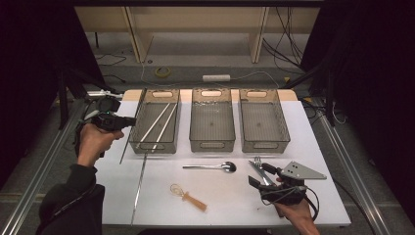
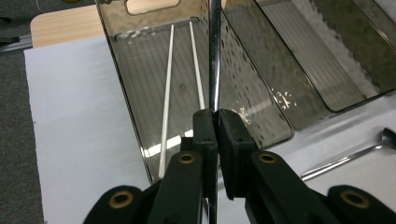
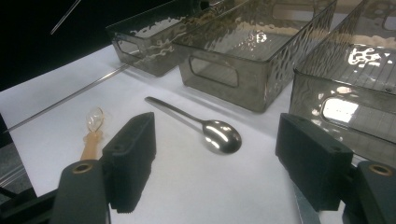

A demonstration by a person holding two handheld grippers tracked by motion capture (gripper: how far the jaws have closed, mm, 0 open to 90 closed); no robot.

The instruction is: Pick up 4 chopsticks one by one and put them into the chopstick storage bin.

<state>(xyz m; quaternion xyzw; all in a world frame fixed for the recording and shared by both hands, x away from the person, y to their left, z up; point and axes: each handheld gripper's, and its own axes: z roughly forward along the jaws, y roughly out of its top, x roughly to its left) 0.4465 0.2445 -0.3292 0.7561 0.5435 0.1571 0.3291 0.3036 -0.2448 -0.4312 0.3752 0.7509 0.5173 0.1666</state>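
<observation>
Two thin metal rods remained outside the bins: one lay on the white counter (image 1: 313, 196), the other long metal rod (image 1: 131, 126) was clenched in the left tool (image 1: 128, 121), slanting along the left wall of the far-left smoky clear plastic bin (image 1: 173, 120), where two white sticks (image 1: 157, 125) already lay. The step looked like carrying this rod over to join them; next it needed lifting over the rim, then release. The left hand (image 1: 93, 139) was raised, its tool pointing right. The right tool (image 1: 264, 178) rested open near the metal spoon (image 1: 211, 167).
</observation>
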